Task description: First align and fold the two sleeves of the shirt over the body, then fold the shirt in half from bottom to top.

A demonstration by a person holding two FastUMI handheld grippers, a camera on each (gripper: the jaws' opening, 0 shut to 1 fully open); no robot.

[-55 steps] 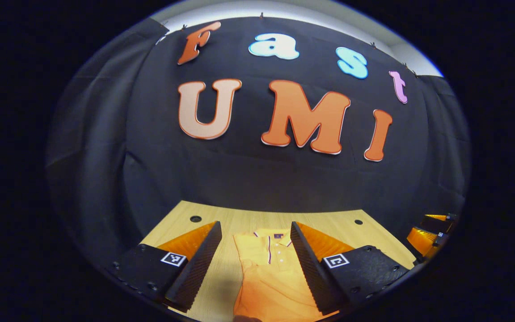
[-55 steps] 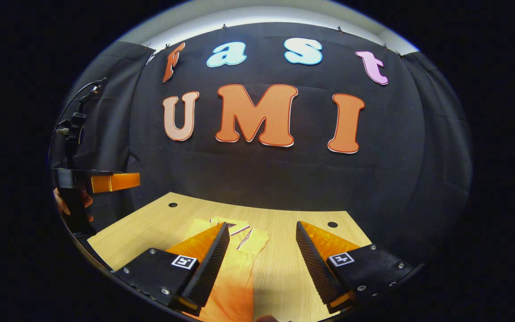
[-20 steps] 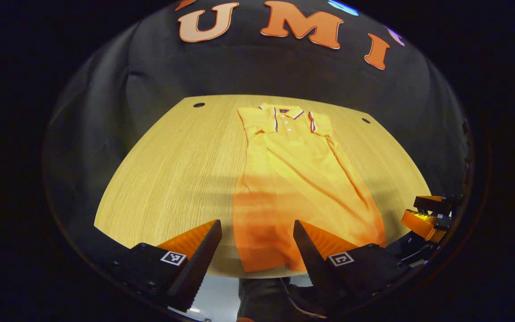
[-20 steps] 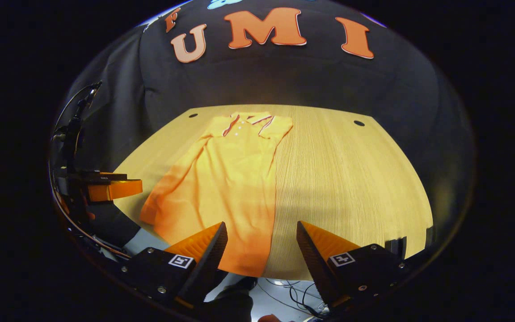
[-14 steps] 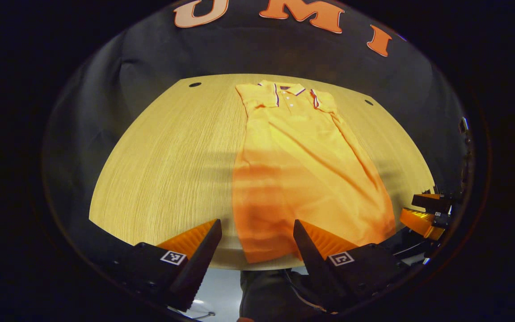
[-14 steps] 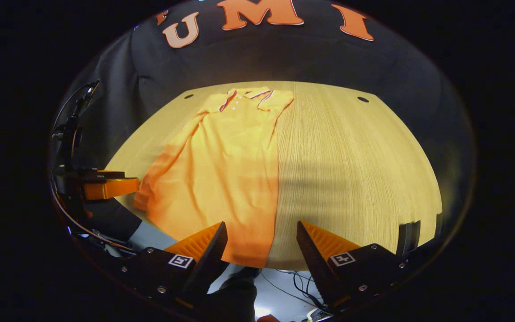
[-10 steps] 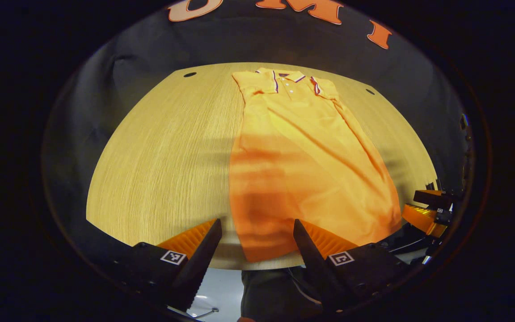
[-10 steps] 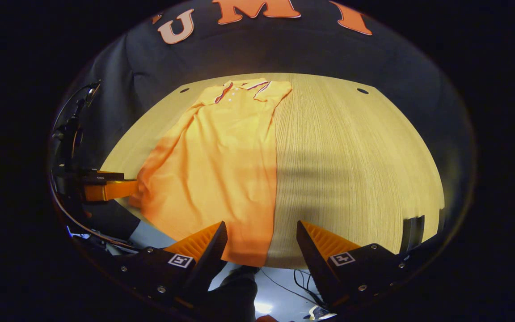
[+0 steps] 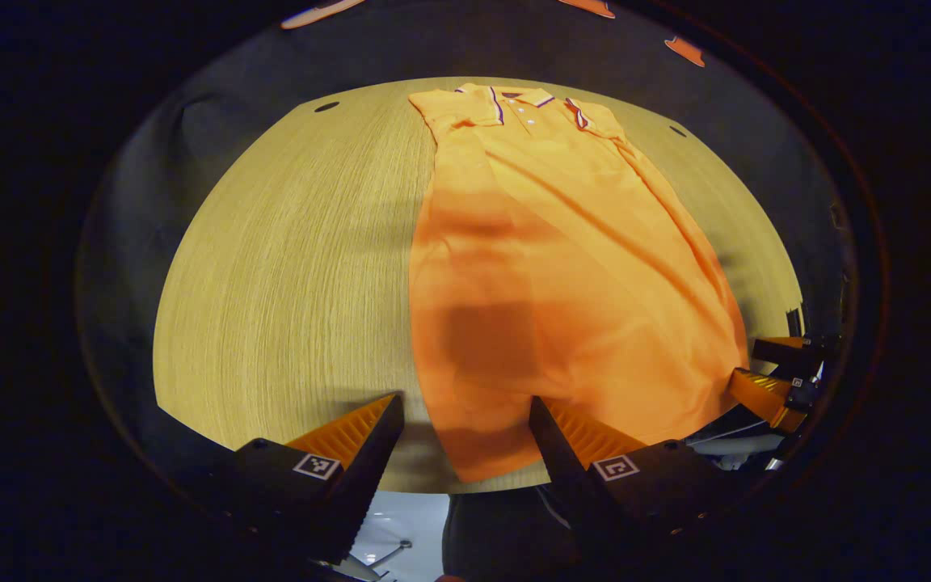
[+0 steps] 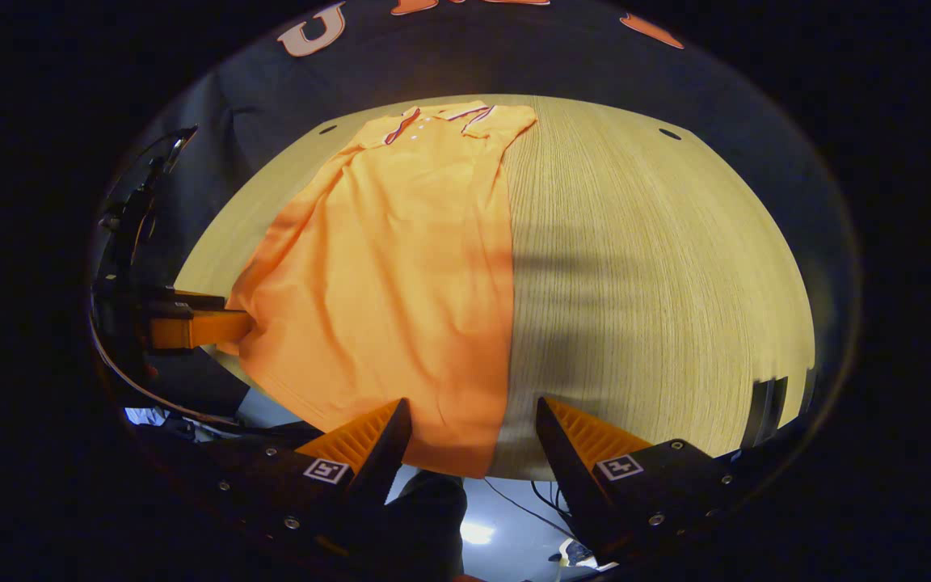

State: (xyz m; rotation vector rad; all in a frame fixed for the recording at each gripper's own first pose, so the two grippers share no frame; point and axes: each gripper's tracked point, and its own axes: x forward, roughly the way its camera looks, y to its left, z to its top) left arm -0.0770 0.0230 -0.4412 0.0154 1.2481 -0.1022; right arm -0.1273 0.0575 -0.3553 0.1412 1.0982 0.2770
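Shirt (image 9: pixel 562 267) is reading as soft matt knit cloth, lightly creased, with a striped woven trim showing along the collar (image 9: pixel 518 99). It's lying on a table (image 9: pixel 288 275) that is looking like light wood or wood-grain laminate, fine straight grain running lengthwise, smooth with a low sheen. Left gripper (image 9: pixel 465 440) is showing ribbed finger faces, rough and matt, on what's looking like moulded plastic bodies with small screw heads glinting like metal. Right gripper (image 10: pixel 472 444) is showing the same ribbed matt finish and matt plastic housing. Wall (image 10: pixel 465 73) behind is hanging as matt dark cloth, loosely folded.
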